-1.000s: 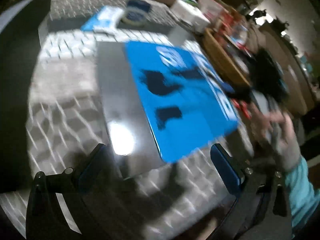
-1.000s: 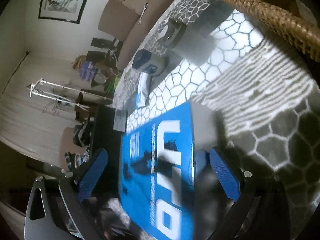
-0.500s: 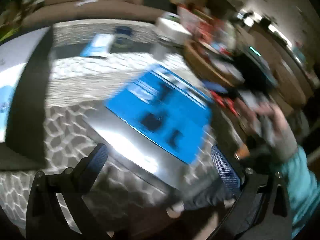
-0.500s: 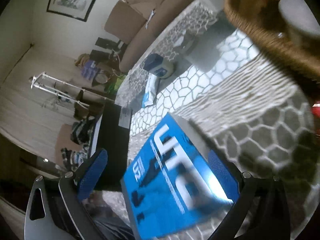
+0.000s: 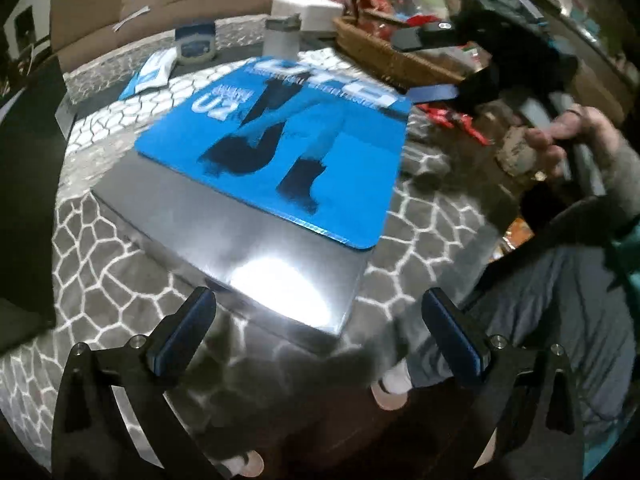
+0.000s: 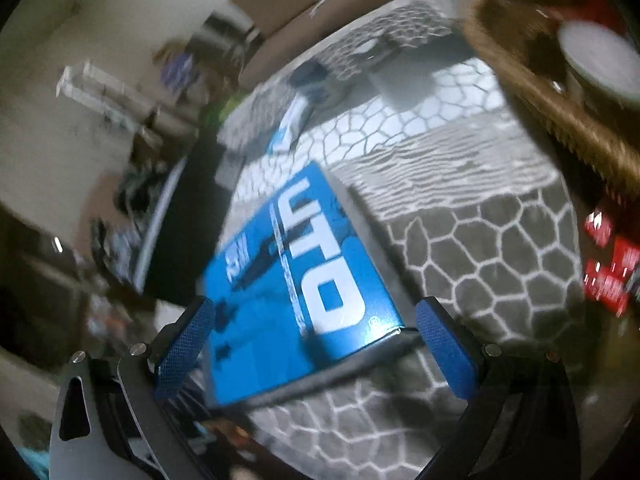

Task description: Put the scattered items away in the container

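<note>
A blue booklet with white letters lies on a grey laptop on the patterned table. It also shows in the right wrist view. A wicker basket stands at the far right, also in the right wrist view. My left gripper is open and empty, just in front of the laptop's near edge. My right gripper is open and empty, above the booklet's end; it appears in the left wrist view near the basket.
A blue-white packet, a round jar and a white cup sit at the table's far side. A white box stands behind them. Red wrappers lie beside the basket. A dark screen stands left.
Both views swung round. The left gripper has pulled back towards the laptop's near edge. The right gripper has lifted and turned, with the basket now further into view.
</note>
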Demonstrator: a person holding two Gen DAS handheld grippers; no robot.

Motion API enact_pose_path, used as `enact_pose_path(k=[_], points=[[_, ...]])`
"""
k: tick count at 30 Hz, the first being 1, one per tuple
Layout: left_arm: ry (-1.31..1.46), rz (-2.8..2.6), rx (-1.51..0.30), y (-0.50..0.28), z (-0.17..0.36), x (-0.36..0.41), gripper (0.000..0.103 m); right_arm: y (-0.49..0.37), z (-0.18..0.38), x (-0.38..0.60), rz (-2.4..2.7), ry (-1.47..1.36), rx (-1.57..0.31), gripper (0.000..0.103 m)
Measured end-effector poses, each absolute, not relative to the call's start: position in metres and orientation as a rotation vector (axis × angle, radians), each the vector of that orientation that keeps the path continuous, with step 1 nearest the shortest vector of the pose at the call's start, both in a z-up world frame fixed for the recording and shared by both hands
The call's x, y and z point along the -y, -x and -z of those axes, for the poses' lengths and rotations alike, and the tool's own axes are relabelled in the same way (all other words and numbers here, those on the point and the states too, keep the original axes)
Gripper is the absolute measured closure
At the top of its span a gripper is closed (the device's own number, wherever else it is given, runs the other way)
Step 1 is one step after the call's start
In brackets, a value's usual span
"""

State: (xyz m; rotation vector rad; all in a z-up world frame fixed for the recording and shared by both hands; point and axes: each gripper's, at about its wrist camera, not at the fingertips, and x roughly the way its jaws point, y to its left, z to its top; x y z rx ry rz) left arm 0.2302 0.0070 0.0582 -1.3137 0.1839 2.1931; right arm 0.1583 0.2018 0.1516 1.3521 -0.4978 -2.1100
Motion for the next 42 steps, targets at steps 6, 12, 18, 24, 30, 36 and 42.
enact_pose_path(k=[6, 12, 18, 24, 30, 36, 42], points=[[1.395, -2.191, 0.025, -0.211, -0.030, 0.023, 0.000, -0.165, -0.133, -0.181, 2.082, -1.379, 0.399, 0.000], [1.365, -2.070, 0.527, -0.192, -0.025, 0.075, 0.000, -0.166, -0.097, -0.171, 2.044, -1.553, 0.428, 0.000], [1.351, -1.942, 0.837, -0.178, -0.016, 0.102, 0.000, -0.167, -0.085, -0.177, 2.040, -1.527, 0.542, 0.000], [1.289, -1.953, 0.934, -0.171, -0.024, 0.113, 0.000, -0.169, -0.077, -0.193, 1.974, -1.484, 0.707, 0.000], [1.067, -1.933, 1.064, -0.172, -0.056, 0.130, 0.000, -0.167, -0.077, -0.197, 1.912, -1.478, 0.788, 0.000], [1.027, -1.845, 1.172, -0.158, -0.055, 0.129, 0.000, -0.174, -0.113, -0.198, 2.135, -1.451, 0.584, 0.000], [0.999, -1.776, 1.165, -0.148, -0.057, 0.101, 0.000, -0.203, -0.160, -0.182, 2.428, -1.275, 0.171, 0.000]])
